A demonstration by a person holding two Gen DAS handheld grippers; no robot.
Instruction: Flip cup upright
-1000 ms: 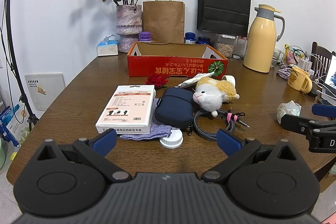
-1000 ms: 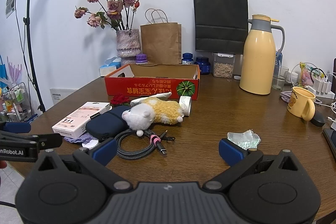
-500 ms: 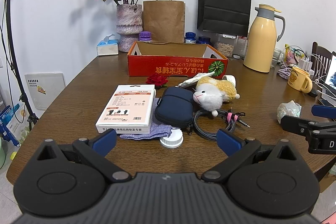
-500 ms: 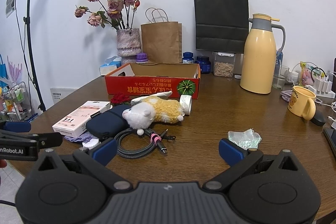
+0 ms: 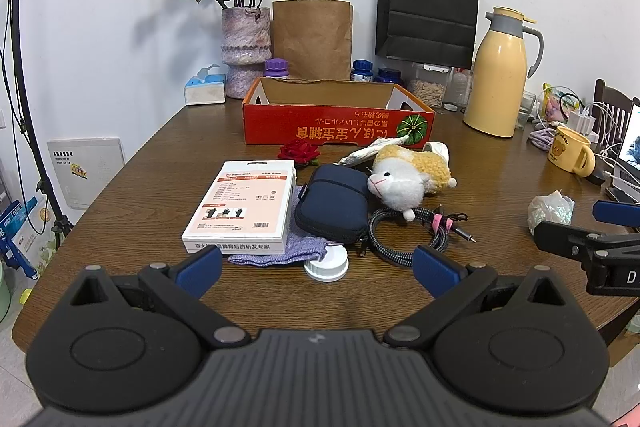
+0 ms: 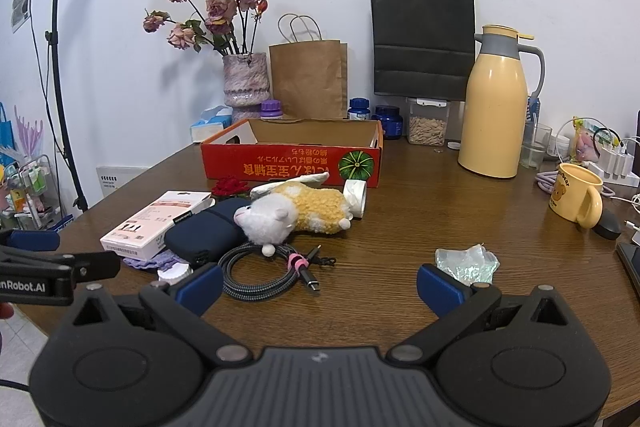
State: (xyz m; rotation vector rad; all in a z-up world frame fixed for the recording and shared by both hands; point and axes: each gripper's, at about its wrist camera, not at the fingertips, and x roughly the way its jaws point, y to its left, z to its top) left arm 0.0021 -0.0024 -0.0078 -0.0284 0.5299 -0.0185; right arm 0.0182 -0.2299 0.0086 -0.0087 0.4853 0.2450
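Note:
A small white marbled cup (image 6: 355, 196) lies on its side on the wooden table, its mouth facing front, just right of a yellow and white plush toy (image 6: 298, 211). From the left wrist view the cup (image 5: 439, 150) peeks out behind the plush toy (image 5: 404, 177). My left gripper (image 5: 318, 267) is open and holds nothing, hovering over the near table edge by a white lid (image 5: 326, 265). My right gripper (image 6: 319, 283) is also open and holds nothing, well short of the cup. Each gripper shows at the edge of the other's view.
A red cardboard box (image 6: 292, 157) stands behind the cup. A yellow mug (image 6: 576, 195) stands upright at the right, with a yellow thermos jug (image 6: 494, 107) behind. A coiled cable (image 6: 264, 269), navy pouch (image 5: 332, 203), white carton (image 5: 242, 205) and crumpled wrapper (image 6: 466, 261) lie near the front.

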